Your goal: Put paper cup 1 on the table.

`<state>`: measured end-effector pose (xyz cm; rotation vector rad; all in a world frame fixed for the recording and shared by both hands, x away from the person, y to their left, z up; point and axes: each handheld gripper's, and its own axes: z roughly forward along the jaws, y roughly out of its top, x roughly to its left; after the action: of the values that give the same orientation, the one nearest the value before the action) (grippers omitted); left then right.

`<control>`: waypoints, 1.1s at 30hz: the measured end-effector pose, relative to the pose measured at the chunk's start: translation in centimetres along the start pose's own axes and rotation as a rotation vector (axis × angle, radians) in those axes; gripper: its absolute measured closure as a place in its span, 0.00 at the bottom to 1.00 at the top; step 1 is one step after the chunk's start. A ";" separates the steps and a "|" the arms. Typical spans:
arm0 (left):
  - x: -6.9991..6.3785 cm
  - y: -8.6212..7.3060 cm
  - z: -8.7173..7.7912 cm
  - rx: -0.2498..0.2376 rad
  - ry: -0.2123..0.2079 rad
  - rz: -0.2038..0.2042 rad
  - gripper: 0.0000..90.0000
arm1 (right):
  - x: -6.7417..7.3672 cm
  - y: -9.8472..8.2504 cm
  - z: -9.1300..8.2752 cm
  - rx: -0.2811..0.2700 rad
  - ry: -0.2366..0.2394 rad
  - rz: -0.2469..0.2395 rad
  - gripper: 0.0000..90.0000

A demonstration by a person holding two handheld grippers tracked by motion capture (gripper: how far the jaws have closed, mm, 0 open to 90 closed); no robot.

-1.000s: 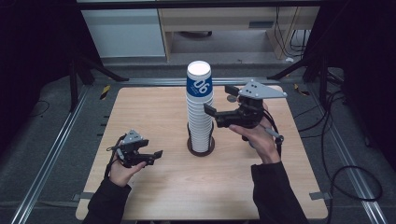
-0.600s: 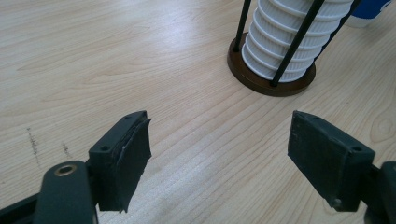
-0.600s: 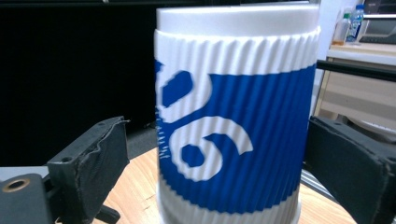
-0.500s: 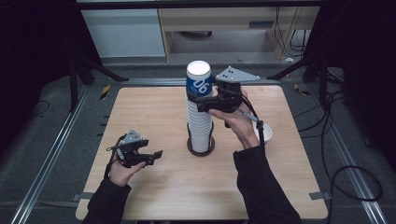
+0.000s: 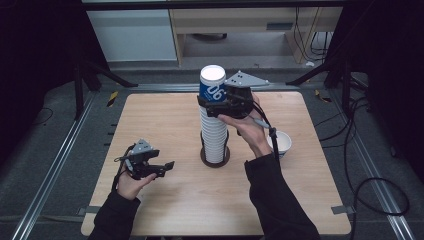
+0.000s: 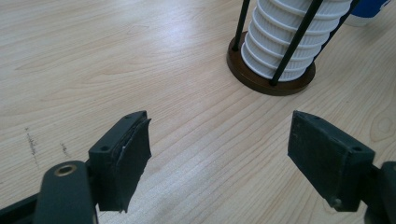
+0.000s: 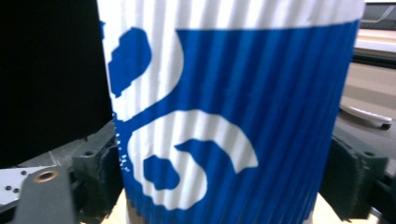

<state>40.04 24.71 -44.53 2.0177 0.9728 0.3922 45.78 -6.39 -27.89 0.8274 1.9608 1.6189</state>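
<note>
Right gripper (image 5: 214,102) has swung in from the table's right & its jaws have just been closing onto the top blue cup (image 5: 212,87) of the stack (image 5: 214,135) at table centre, pads now at its sides; left gripper (image 5: 162,167) idles wide open, empty — next: lift it straight up.

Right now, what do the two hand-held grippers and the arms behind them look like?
Both are black. The right hand-held gripper carries a grey three-cornered plate on top and trails a dark cable. The left hand-held gripper has a smaller grey top piece; its jaws end in thick black pads on bolted brackets. Both forearms wear dark long sleeves.
</note>
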 end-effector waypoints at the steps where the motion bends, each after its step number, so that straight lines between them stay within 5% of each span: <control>1: 0.0 0.0 0.0 0.000 0.000 0.000 0.23 | 0.0 0.0 0.0 -0.001 0.002 0.000 0.19; 33: -0.1 0.0 0.0 -0.001 -0.009 0.004 0.23 | 0.4 2.5 -1.4 -0.065 -0.017 -0.051 0.22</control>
<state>40.02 24.62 -44.54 2.0188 0.9628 0.3854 44.91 -6.75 -25.19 0.7578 1.8921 1.6311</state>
